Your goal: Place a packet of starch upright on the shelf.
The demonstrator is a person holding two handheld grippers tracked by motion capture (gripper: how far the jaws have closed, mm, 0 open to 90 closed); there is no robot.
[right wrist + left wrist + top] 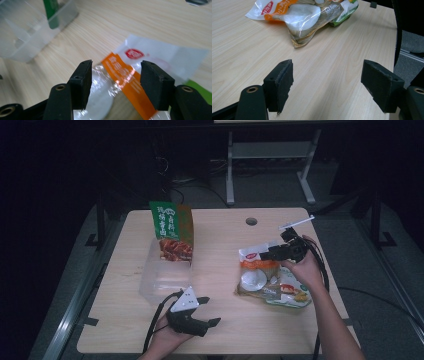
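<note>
- Broadly, the wooden table [225, 320] carries a clear plastic bin [165, 277] at its left, with a green sauce packet [171, 231] standing upright inside it, and two food bags well apart from it at the right.
- Of those bags, the clear bag with the orange band [256, 272] lies flat on top of a green-edged bag [295, 296], its long axis running from the sealed white top, on the far side, towards the person.
- Right over that sealed end hangs the right gripper [265, 253], pointing towards the bin; in the right gripper view [115, 83] its jaws stand released, wide apart, with the orange band showing between them and nothing pinched.
- Nearer the person, the left gripper [209, 317] sits on the table's near edge by the bin's corner, jaws likewise spread and empty [327, 82], the bags lying well ahead of it.
- So the right hand is much the nearer one; I judge a short drop onto the bag's top edge is what the grasp turns on.
</note>
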